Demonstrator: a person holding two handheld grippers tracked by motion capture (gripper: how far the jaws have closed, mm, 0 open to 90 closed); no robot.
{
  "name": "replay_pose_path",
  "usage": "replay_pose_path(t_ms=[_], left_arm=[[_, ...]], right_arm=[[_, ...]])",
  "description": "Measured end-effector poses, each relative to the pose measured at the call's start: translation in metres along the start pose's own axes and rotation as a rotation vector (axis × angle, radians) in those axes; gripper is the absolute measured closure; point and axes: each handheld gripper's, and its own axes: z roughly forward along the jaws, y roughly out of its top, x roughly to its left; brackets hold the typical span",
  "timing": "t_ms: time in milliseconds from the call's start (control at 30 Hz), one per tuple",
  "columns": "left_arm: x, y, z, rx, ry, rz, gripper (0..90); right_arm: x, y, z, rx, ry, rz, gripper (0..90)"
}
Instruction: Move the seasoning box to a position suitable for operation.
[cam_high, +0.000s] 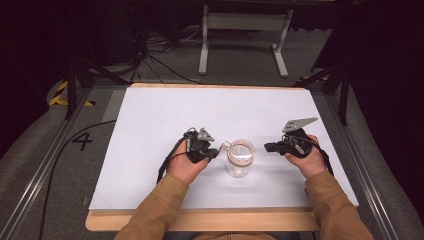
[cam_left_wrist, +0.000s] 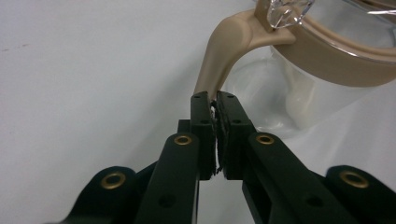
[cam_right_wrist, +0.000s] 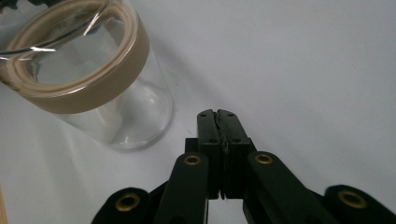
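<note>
A clear glass jar (cam_high: 239, 159) stands upright on the white worktop (cam_high: 165, 115), its long axis vertical and its mouth facing up. A tan band rings the mouth, and from it a tan strap (cam_left_wrist: 219, 56) curves out and down on the side toward the left hand-held gripper (cam_high: 214, 152). A clear lid sits on top.

The left hand-held gripper lies just beside the jar on the strap's side, roughly level and pointing at the jar. Its jaws are pressed together on the lower end of the strap — the left gripper view shows the tan tip disappearing between the black pads.

The right hand-held gripper (cam_high: 268, 147) is near the jar on the opposite side, also pointing toward it but apart from the glass. Its jaws are closed together with nothing between them — in the right gripper view (cam_right_wrist: 218, 114) bare worktop lies ahead of the tips, and the jar stands off to one side.

Beyond the jar the worktop is wide open up to its far edge. The near edge, with a wooden strip below it, is closer to the jar, and the person's forearms cross it. To either side of the jar past the two hands, open white surface runs to the side edges.
</note>
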Motion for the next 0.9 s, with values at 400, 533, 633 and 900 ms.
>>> replay_pose_path(t_ms=[400,533,633,900], left_arm=[[-0.001,0.002,0.002,0.014,-0.002,0.019,89.9],[0.001,0.004,0.003,0.011,0.002,0.030,89.9],[0.003,0.007,0.005,0.009,0.000,0.037,89.9],[0.010,0.019,0.014,-0.001,0.000,0.050,90.0]], right_arm=[[0.004,0.000,0.003,0.004,0.013,-0.010,90.0],[0.004,-0.002,0.001,0.001,0.011,-0.005,90.0],[0.005,-0.007,-0.003,0.000,0.001,0.003,90.0],[0.006,-0.023,-0.020,-0.013,-0.036,0.033,90.0]])
